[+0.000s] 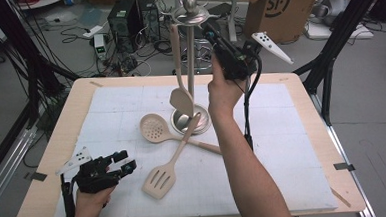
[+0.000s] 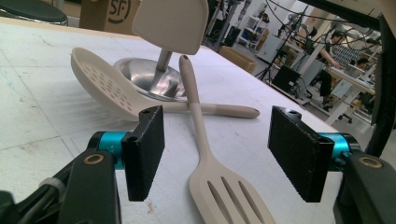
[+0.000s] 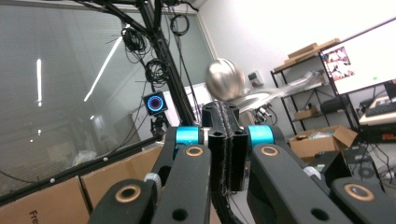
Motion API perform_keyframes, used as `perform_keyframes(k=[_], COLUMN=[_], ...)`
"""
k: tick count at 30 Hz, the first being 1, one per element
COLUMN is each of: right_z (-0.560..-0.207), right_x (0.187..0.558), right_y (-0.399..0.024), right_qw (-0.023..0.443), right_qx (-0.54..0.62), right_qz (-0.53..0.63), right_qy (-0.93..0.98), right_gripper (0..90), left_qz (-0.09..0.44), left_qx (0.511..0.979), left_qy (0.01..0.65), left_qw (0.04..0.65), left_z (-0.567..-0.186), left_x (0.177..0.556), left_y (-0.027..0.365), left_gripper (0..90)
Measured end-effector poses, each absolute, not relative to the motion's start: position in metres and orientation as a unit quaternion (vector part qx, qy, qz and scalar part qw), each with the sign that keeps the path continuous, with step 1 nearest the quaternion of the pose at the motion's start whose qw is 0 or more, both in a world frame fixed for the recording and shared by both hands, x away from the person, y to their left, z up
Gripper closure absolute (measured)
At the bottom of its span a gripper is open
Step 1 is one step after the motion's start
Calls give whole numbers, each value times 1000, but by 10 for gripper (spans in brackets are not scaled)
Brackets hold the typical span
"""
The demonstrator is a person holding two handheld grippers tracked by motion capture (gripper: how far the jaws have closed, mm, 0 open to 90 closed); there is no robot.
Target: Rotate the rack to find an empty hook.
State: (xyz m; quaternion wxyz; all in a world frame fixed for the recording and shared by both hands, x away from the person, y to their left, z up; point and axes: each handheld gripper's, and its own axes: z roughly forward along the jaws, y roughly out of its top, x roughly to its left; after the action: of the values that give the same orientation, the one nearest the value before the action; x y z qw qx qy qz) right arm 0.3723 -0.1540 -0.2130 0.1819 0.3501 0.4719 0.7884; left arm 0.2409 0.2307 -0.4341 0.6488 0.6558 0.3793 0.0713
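While the metal utensil stand [image 1: 191,63] rises just above the centre of the high view, my right gripper [image 1: 211,35] is up beside its knobbed top, at the upper middle of that frame. Its two pads are pressed flat against each other with nothing between them, as the right gripper view makes plain; the stand's round silver knob [image 3: 225,79] sits just beyond the jaw tips there, slightly blurred. I cannot tell whether the jaws touch the stand's hook ring.

One beige solid turner [image 1: 180,84] hangs from the stand, its blade low, just above the round base [image 1: 202,125]. On the white mat [image 1: 283,154], a skimmer with holes [image 1: 153,127] lies left of the base, and a slotted turner [image 1: 159,180] lies below it, its handle crossing over the skimmer's handle and leaning up onto the base.

My left gripper [image 1: 125,161] rests at the lower left of the high view, jaws wide apart and gripping nothing. In the left gripper view, the slotted turner [image 2: 224,191] lies on the mat between and beyond its pads.
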Motion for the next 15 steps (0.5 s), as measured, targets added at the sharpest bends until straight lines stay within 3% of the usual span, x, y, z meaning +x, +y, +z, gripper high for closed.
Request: perform_keyframes(k=[15], right_z=[-214], right_x=[369], right_y=[-133], right_qw=[179], right_qx=[337], right_qz=[781], right_qy=[494], right_gripper=[900], left_qz=[70], left_qx=[658], left_qy=[377], left_qw=[648], left_z=[-434], left_x=[241], left_y=[228], left_gripper=[368])
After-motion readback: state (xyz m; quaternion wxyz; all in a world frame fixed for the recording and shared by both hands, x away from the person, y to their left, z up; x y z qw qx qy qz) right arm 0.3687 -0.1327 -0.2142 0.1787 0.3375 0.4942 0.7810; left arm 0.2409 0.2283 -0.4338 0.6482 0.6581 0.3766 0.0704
